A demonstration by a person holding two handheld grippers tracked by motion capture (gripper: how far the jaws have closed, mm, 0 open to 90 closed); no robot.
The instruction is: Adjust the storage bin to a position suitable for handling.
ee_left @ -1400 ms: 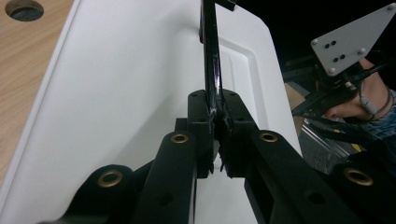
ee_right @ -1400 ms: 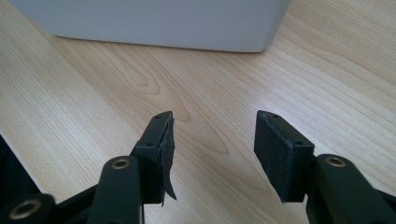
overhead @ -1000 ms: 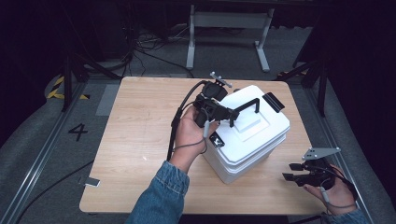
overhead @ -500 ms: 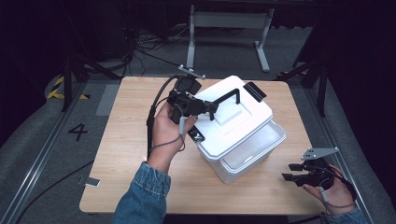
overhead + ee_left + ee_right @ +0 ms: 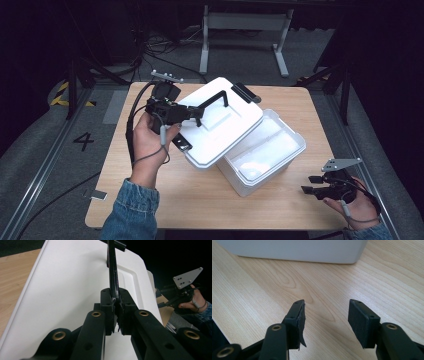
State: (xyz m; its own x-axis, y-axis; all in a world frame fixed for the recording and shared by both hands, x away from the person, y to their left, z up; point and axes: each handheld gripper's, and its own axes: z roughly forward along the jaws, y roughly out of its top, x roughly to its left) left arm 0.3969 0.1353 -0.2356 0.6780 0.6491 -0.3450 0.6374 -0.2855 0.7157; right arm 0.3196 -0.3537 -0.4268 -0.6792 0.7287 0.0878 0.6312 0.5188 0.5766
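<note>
A white lid (image 5: pixel 220 125) with a black handle (image 5: pixel 212 100) is held tilted, half off an open white box (image 5: pixel 265 155) on the wooden table (image 5: pixel 200 200). My left gripper (image 5: pixel 197 116) is shut on the near end of that handle. In the left gripper view the pads (image 5: pixel 108 307) pinch the thin black handle (image 5: pixel 112 270) over the lid (image 5: pixel 62 290). My right gripper (image 5: pixel 310 184) rests open near the table's front right corner. Its jaws (image 5: pixel 325 312) stand apart over bare wood, with the box wall (image 5: pixel 294 250) ahead.
The box interior looks white, and I cannot make out anything inside. A black latch (image 5: pixel 245 92) sticks out at the lid's far edge. Bare wood lies left of the lid. A metal stand (image 5: pixel 245 35) and cables lie on the floor beyond the table.
My left gripper has carried the lid to the left and slightly up, uncovering the right part of the box. The right gripper has stayed where it was.
</note>
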